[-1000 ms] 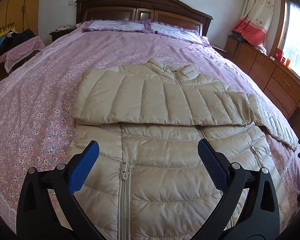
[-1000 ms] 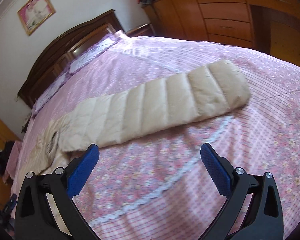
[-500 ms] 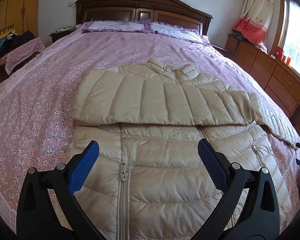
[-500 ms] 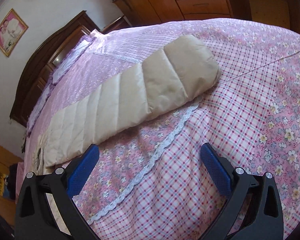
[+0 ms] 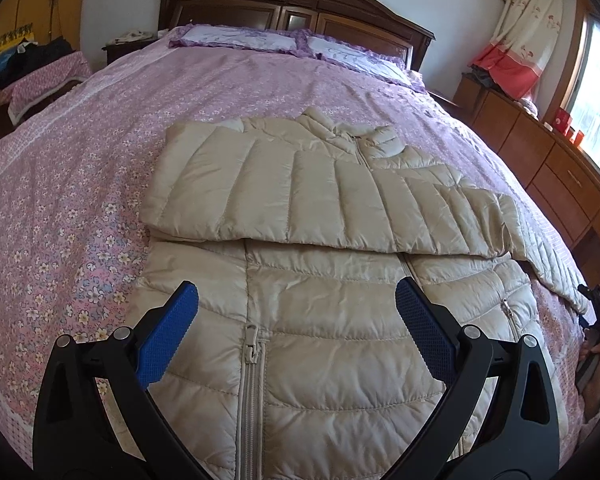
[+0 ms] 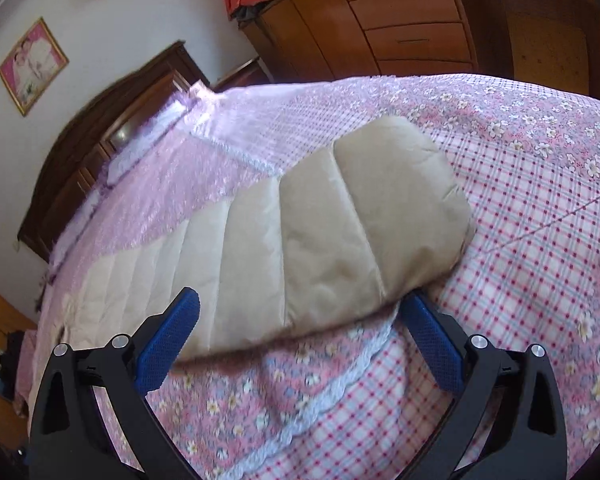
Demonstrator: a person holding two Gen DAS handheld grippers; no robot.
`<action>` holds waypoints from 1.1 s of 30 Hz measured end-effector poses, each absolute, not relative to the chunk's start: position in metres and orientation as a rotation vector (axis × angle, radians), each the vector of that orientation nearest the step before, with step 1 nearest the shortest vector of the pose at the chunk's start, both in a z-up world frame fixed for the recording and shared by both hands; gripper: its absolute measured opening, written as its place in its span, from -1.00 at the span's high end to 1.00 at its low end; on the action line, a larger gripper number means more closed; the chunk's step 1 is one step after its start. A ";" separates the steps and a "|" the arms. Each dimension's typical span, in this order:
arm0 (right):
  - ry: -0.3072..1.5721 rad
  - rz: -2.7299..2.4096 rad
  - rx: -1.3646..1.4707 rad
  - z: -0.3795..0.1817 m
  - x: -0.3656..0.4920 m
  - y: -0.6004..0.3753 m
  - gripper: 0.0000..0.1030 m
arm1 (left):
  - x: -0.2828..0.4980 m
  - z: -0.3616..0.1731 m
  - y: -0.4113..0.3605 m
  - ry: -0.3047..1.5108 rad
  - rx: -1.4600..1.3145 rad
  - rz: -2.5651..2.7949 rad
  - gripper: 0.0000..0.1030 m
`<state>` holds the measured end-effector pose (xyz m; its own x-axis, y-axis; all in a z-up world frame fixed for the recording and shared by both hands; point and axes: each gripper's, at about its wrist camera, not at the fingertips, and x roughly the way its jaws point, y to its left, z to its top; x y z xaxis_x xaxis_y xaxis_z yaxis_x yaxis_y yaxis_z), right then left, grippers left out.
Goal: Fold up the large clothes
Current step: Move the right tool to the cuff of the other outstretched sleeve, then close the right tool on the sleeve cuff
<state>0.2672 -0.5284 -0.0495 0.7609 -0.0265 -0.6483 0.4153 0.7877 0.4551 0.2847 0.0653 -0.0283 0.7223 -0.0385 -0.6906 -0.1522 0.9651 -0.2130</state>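
Jacket lies zipped on the bed, one sleeve folded across; the right hand-held gripper, wide open and empty, should bite the outstretched sleeve's cuff squarely, while the left hand-held gripper hovers open, empty.

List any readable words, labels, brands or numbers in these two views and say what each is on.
None can be read.
Jacket: no brand or label shows; the zipper pull shows no legible marking.
Framed picture on the wall: an image only, blurred.
Red items on the dresser: too small to read.
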 end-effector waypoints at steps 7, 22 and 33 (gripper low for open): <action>0.572 -0.253 0.723 -0.050 0.256 -0.548 -0.75 | 0.292 -0.037 0.073 0.807 -0.310 0.066 -0.91; 0.419 -0.278 0.866 -0.055 0.240 -0.582 0.19 | 0.295 -0.042 0.074 0.826 -0.324 0.068 -0.91; 0.433 -0.202 0.844 -0.050 0.239 -0.573 0.80 | 0.302 -0.048 0.073 0.835 -0.314 0.078 -0.91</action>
